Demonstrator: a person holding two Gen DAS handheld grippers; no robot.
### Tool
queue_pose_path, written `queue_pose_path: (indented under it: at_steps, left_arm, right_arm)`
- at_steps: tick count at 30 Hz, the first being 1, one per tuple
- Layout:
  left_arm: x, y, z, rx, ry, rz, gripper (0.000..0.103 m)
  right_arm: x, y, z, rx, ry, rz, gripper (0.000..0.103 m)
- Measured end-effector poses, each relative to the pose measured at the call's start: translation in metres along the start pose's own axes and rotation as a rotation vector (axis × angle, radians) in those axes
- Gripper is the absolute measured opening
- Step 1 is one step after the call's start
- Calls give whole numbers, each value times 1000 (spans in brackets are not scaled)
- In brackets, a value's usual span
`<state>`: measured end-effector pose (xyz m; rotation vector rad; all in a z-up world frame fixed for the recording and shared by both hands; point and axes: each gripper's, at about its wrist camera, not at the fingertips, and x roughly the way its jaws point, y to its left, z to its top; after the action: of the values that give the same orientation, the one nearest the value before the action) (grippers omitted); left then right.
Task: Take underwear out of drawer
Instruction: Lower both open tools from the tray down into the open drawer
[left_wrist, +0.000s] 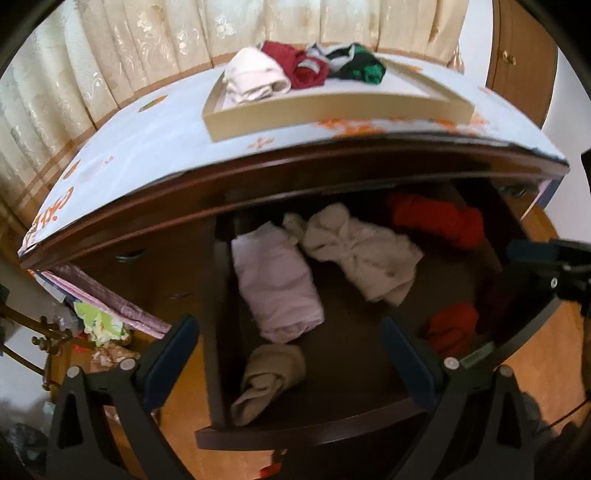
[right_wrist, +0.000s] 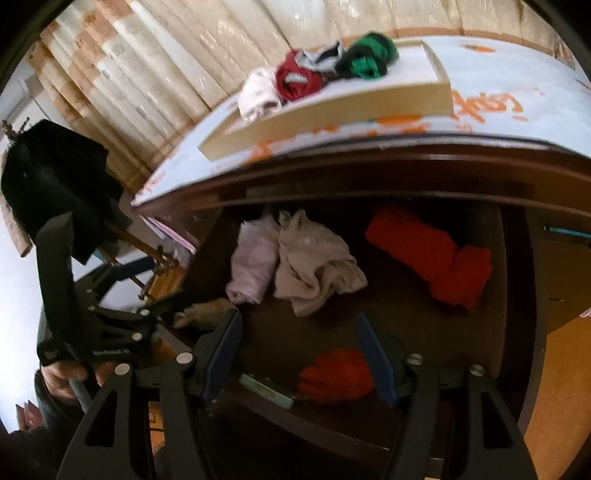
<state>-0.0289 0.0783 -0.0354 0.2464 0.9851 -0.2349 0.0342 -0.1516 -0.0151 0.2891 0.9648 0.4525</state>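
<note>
Now | drawer (right_wrist: 517, 295) stood open | right gripper (right_wrist: 301, 356) jaws half-wide, empty, small red underwear (right_wrist: 334, 374) lay directly between and below them | left gripper (left_wrist: 291, 354) wide, empty, above beige roll (left_wrist: 269, 380) | right hand looked nearer.

Left claw (left_wrist: 291, 350) jaws wide apart, nothing between them, angled steeply down. Right claw (right_wrist: 299, 354) jaws parted, empty, tilted down. Person's hand (right_wrist: 66, 373) grips left claw's handle.
</note>
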Motion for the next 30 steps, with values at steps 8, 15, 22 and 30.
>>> queue_pose_path:
  at_steps: [8, 15, 22, 30]
  left_arm:
    - [26, 11, -1, -74, 78, -14, 101]
    - [49, 17, 1, -129, 131, -6, 101]
    - [65, 29, 7, -179, 153, 12, 101]
    - [79, 32, 13, -190, 189, 11, 101]
  right_arm:
    - [44, 22, 10, -179, 124, -44, 67]
    - [93, 48, 29, -375, 236, -78, 67]
    - [140, 61, 44, -559, 324, -110, 67]
    - [176, 67, 38, -720, 321, -175, 67]
